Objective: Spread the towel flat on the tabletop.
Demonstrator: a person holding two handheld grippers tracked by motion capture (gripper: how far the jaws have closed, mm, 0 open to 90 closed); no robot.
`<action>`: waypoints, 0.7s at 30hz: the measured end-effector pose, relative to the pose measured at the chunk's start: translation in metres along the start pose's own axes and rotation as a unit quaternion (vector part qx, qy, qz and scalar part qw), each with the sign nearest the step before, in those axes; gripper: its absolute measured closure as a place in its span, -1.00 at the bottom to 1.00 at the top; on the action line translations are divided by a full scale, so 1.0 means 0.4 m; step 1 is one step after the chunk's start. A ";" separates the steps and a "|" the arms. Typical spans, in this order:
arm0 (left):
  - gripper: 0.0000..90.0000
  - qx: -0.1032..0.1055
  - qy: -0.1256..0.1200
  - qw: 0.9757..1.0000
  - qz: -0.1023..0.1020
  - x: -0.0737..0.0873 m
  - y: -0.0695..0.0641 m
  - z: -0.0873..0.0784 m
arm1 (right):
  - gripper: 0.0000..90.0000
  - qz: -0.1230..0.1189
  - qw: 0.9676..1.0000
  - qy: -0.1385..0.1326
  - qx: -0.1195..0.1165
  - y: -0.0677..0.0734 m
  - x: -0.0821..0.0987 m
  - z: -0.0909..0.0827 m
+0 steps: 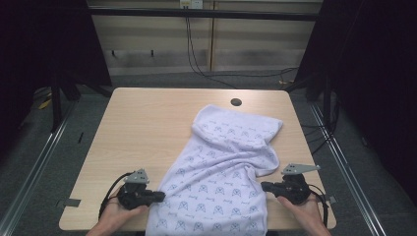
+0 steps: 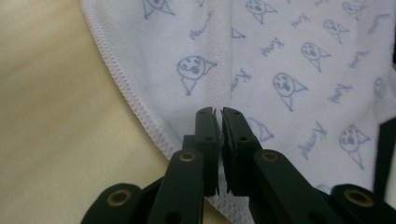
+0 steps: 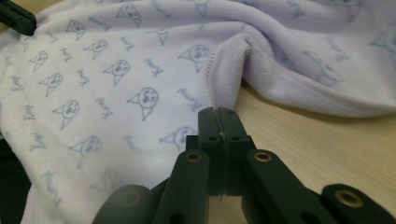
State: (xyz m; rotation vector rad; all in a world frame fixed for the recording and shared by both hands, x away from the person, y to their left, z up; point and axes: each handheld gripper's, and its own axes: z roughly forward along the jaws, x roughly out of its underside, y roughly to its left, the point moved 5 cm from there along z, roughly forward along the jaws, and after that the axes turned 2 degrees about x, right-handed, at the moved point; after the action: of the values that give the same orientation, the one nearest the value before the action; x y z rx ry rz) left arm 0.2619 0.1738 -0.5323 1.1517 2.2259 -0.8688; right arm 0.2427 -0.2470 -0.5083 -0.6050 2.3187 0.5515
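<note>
Towel (image 1: 221,167), white with a repeating blue cartoon-face print, lies on the wooden table (image 1: 147,128), running from the far right of centre down to the near edge, where it hangs over. Its far end is bunched into soft folds; the near part lies flatter.

Left gripper (image 1: 158,196) sits at the towel's near left hem, held by the person's left hand (image 1: 115,214). In the left gripper view, its jaws are pinched on the stitched edge (image 2: 140,112) of the towel, a thin slit between the pads.

Right gripper (image 1: 264,186) sits at the towel's near right edge, held by the right hand (image 1: 305,209). In the right gripper view, its jaws are clenched fully together at a folded-over hem (image 3: 224,79); whether cloth is caught between them cannot be told.

Far along the table, a round cable hole (image 1: 236,102) lies just beyond the towel.
</note>
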 end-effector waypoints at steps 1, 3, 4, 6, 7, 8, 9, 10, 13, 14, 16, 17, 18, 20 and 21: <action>0.88 0.003 0.000 1.000 -0.003 0.005 -0.005 -0.003 | 1.00 0.001 1.000 -0.003 -0.002 0.002 0.005 -0.015; 0.87 0.012 0.003 1.000 0.002 0.016 -0.015 -0.009 | 1.00 0.003 1.000 -0.012 -0.006 0.006 0.017 -0.041; 0.87 0.016 0.005 1.000 0.001 0.018 -0.020 -0.010 | 1.00 0.006 1.000 -0.013 -0.002 0.011 0.030 -0.058; 0.87 0.023 0.010 1.000 -0.001 0.021 -0.029 -0.010 | 1.00 0.000 1.000 -0.008 -0.003 0.024 0.052 -0.081; 0.86 0.028 0.012 1.000 -0.001 0.023 -0.034 -0.010 | 1.00 0.000 1.000 0.001 -0.004 0.034 0.070 -0.095; 0.84 0.031 0.014 0.999 0.002 0.023 -0.040 -0.010 | 1.00 0.001 1.000 0.004 -0.008 0.041 0.080 -0.103; 0.81 0.031 0.019 0.999 0.006 0.023 -0.045 -0.010 | 0.99 0.000 1.000 0.010 -0.014 0.051 0.091 -0.112; 0.76 0.036 0.021 0.999 0.007 0.018 -0.047 -0.010 | 0.98 -0.006 1.000 0.015 -0.015 0.059 0.101 -0.118; 0.70 0.037 -0.003 0.999 0.017 -0.007 -0.040 -0.016 | 0.78 -0.006 1.000 0.001 -0.015 0.067 0.105 -0.130; 0.70 0.038 -0.029 0.999 0.012 -0.042 -0.020 -0.013 | 0.72 -0.003 1.000 -0.004 -0.013 0.064 0.099 -0.129; 0.71 0.022 -0.046 0.999 0.010 -0.087 0.017 0.008 | 0.61 0.001 1.000 -0.012 -0.015 0.055 0.082 -0.118; 0.71 0.019 -0.049 0.999 0.007 -0.109 0.039 0.024 | 0.58 -0.001 1.000 -0.012 -0.013 0.052 0.075 -0.110; 0.72 0.009 -0.055 0.998 0.001 -0.136 0.067 0.047 | 0.56 -0.006 1.000 -0.012 -0.017 0.050 0.065 -0.098; 0.72 -0.004 -0.059 0.998 -0.005 -0.166 0.101 0.077 | 0.46 -0.009 1.000 -0.006 -0.015 0.048 0.048 -0.067; 0.72 -0.011 -0.063 0.998 -0.006 -0.182 0.116 0.096 | 0.45 -0.012 1.000 -0.003 -0.016 0.047 0.043 -0.056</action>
State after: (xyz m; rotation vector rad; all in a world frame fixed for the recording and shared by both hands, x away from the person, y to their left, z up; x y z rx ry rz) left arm 0.3442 0.1279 -0.5246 1.0453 2.1360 -0.8944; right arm 0.2094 -0.2484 -0.5006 -0.6437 2.2988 0.5785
